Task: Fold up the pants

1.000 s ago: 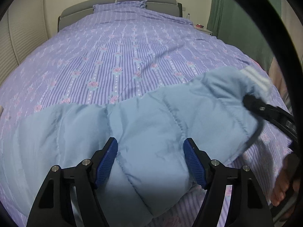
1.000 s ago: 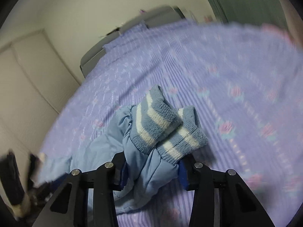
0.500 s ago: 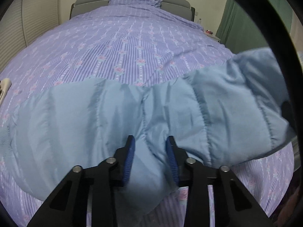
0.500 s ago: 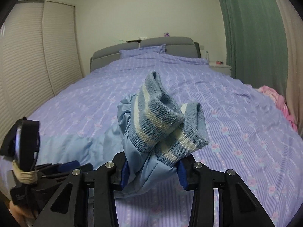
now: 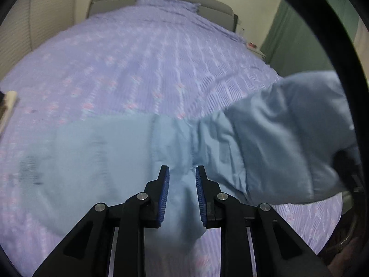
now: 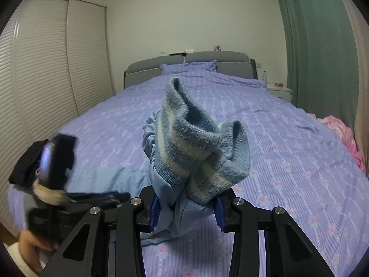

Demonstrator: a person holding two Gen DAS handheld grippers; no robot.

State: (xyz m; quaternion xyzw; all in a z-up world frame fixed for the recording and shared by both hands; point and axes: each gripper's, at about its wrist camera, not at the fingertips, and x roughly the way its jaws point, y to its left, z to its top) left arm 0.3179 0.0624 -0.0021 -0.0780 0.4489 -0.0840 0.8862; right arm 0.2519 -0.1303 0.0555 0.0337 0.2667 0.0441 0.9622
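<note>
Pinching a fold of the pants (image 5: 103, 157) lying on the bed (image 5: 138, 64), the left gripper (image 5: 182, 194) anchors them while the right gripper (image 6: 185, 210), clenched on both cuffs (image 6: 191, 147), lifts the legs for folding over.

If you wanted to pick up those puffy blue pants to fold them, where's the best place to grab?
Probably the ribbed striped knit cuffs on the light blue quilted pants, approached from the near bed edge: both leg ends bunch there, so one pinch carries both legs.
</note>
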